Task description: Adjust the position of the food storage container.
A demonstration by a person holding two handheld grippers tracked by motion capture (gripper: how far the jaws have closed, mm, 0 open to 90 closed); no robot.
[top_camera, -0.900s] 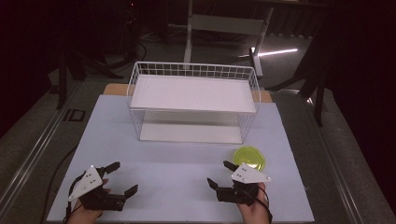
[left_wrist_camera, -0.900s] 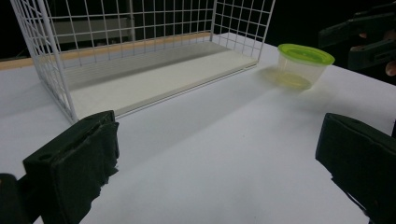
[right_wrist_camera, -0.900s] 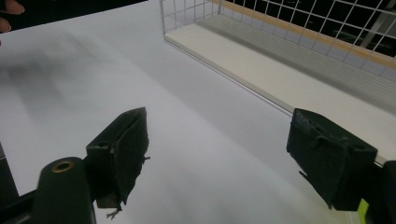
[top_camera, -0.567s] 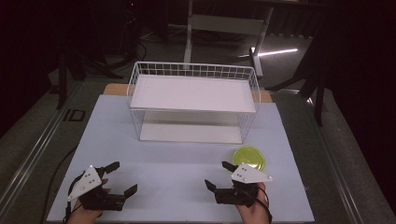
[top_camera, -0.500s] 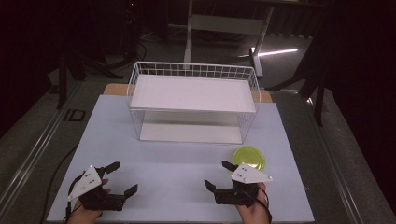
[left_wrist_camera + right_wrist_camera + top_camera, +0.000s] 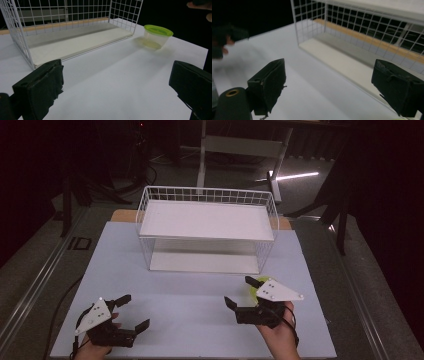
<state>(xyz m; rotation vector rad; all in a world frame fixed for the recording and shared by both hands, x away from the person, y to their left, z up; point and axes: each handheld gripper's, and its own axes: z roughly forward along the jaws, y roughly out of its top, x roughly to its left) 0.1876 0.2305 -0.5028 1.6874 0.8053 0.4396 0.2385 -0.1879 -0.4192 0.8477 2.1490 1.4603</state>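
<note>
Compared with the earlier high-view pictures, the right gripper (image 6: 241, 292) has shifted a little, its grey three-cornered plate now covering most of the small clear plastic tub with a lime-green lid (image 6: 255, 289); the left gripper (image 6: 133, 311) sits where it did, near the front left corner of the white table top (image 6: 190, 310).

No brand, label or readable writing shows on the tub, the grippers or the white wire two-tier shelf rack (image 6: 207, 227).

Both grippers are spread wide and hold nothing. In the left gripper view its two black padded jaws stand far apart at the bottom corners, with bare table between them and nothing touching the pads. In the right gripper view the jaws are likewise released, wide apart, with the rack's lower white board (image 6: 342, 61) beyond them.

From the left gripper view, the green-lidded tub (image 6: 156, 36) stands upright on the table, just beside the rack's near right corner, apart from the wire. In the high view it lies just behind the right gripper, between that gripper and the rack.
</note>
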